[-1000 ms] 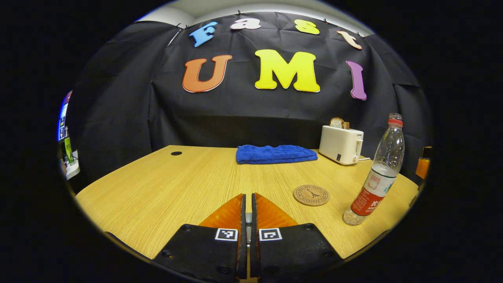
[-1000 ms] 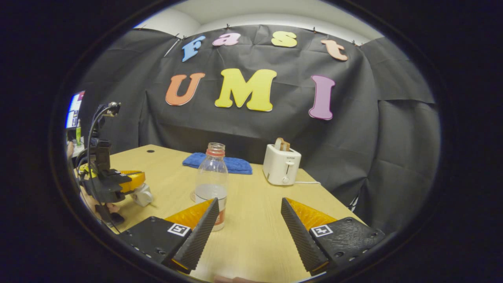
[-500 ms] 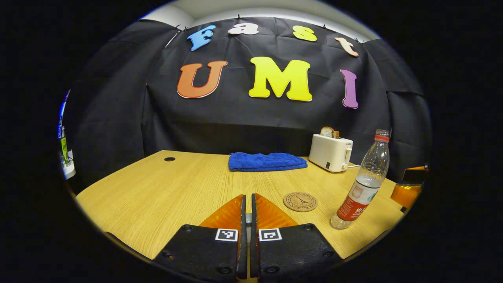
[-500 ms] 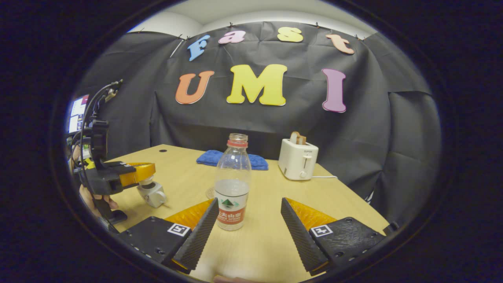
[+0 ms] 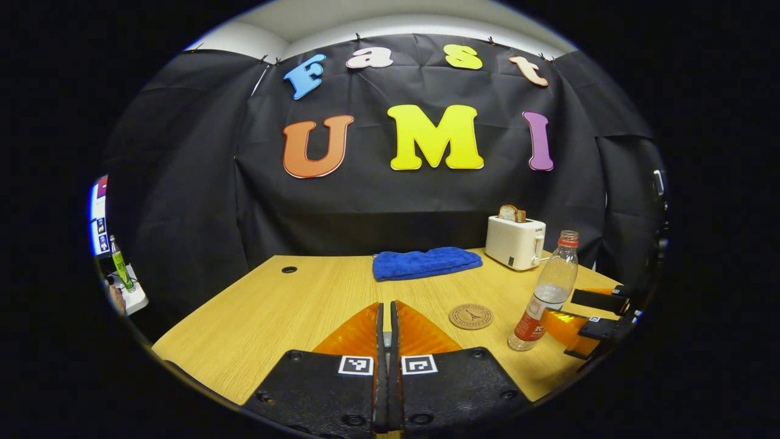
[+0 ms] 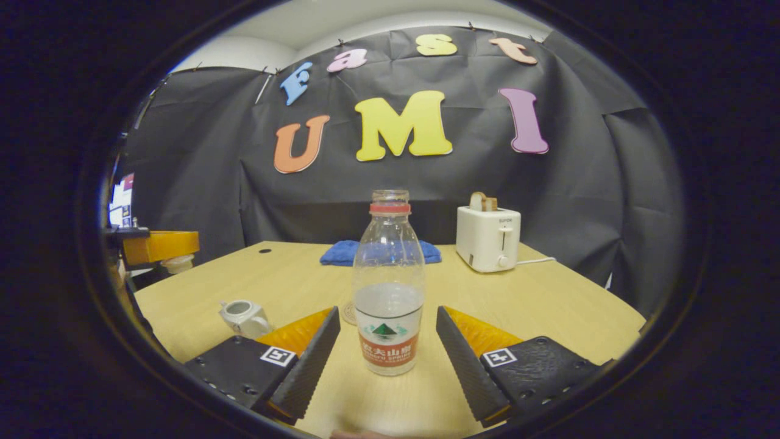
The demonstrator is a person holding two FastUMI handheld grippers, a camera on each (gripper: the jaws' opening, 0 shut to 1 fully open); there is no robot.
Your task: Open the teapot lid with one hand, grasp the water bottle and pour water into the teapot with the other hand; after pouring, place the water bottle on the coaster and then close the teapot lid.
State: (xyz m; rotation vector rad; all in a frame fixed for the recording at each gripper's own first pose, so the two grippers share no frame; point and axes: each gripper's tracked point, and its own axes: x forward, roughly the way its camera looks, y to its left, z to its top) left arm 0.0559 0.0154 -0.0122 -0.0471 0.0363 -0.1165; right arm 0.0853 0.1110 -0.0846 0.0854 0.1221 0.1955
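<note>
On the wooden desk (image 6: 548, 305) the uncapped water bottle (image 6: 389, 292) stands upright between the spread fingers of the right gripper (image 6: 385, 341), untouched. The open teapot (image 6: 244, 316) sits to its left. The left gripper (image 6: 159, 246), raised, pinches the lid (image 6: 177, 263); its fingers are pressed together.

The table (image 6: 548, 305) is pale wood-grain laminate, smooth with a soft sheen. The bottle (image 6: 389, 286) is clear glossy plastic — its label (image 6: 388, 341) a shiny printed film. The coaster (image 5: 471, 316) looks like matt cork. The towel (image 5: 425, 263) is fluffy terry cloth. The toaster (image 6: 487, 238) is smooth cream plastic — and the teapot (image 6: 244, 317) looks like glazed white ceramic. The right gripper's fingers (image 6: 304, 366) have ribbed, matt pads.
</note>
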